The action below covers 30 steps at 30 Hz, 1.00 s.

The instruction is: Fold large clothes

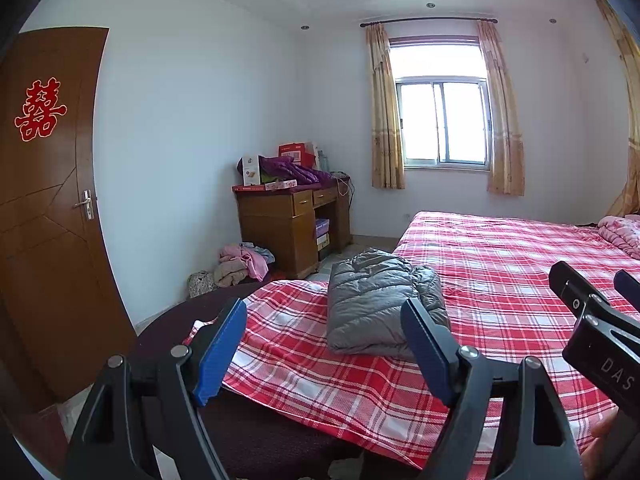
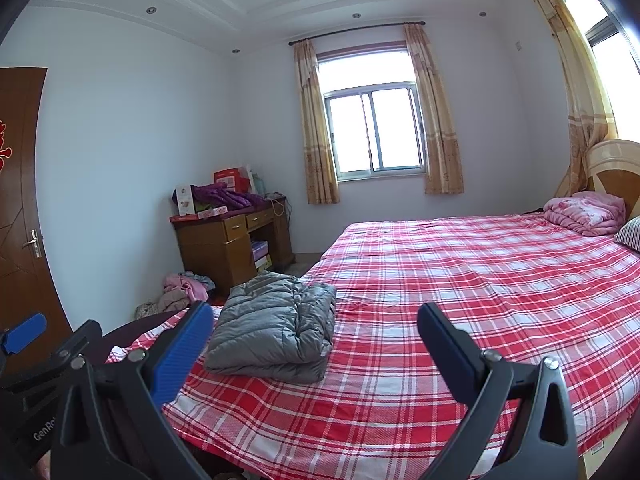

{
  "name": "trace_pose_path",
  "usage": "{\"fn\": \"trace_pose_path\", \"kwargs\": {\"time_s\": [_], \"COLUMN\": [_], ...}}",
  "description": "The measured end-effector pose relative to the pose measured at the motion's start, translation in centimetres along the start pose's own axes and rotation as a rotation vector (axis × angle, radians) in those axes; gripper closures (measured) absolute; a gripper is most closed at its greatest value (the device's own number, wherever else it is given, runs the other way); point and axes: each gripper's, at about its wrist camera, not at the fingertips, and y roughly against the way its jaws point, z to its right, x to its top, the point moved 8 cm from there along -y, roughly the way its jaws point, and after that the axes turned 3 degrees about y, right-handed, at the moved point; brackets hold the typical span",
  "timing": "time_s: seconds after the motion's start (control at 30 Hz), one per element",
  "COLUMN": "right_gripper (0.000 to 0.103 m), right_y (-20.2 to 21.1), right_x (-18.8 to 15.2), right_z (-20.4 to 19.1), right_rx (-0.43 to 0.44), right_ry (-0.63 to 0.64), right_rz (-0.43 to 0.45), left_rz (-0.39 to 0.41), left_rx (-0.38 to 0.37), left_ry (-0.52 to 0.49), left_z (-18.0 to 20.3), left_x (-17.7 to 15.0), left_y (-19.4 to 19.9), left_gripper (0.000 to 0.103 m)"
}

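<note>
A grey padded jacket [image 1: 376, 304] lies folded into a thick bundle on the red plaid bed sheet [image 1: 500, 280], near the bed's foot corner. My left gripper [image 1: 324, 320] hangs short of it, open, blue pads wide apart with nothing between them. In the right wrist view the same grey jacket [image 2: 276, 332] rests left of centre on the bed sheet [image 2: 460, 280]. My right gripper [image 2: 316, 328] is open too, held back from the bundle and empty. The right gripper's body [image 1: 596, 320] shows at the left view's right edge, and the left gripper's blue pad [image 2: 24, 336] at the right view's left edge.
A wooden desk [image 1: 288, 220] piled with boxes and purple clothing stands against the far wall. Loose clothes [image 1: 244, 264] lie on the floor beside it. A brown door [image 1: 48, 200] is at left, a curtained window [image 1: 440, 120] behind. A folded pink quilt [image 2: 584, 208] sits by the headboard.
</note>
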Motion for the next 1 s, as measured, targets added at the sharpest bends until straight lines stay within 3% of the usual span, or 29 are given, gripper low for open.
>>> {"fn": "trace_pose_path", "kwargs": {"time_s": [1.0], "right_gripper": [0.0], "right_y": [0.2], "right_x": [0.28], "right_z": [0.05], "right_rx": [-0.004], "right_ry": [-0.002], "right_rz": [0.015], "left_rz": [0.002], "left_rx": [-0.005], "left_ry": [0.0], "left_z": [0.23], "left_x": [-0.03], "left_y": [0.29], "left_gripper": [0.023]}}
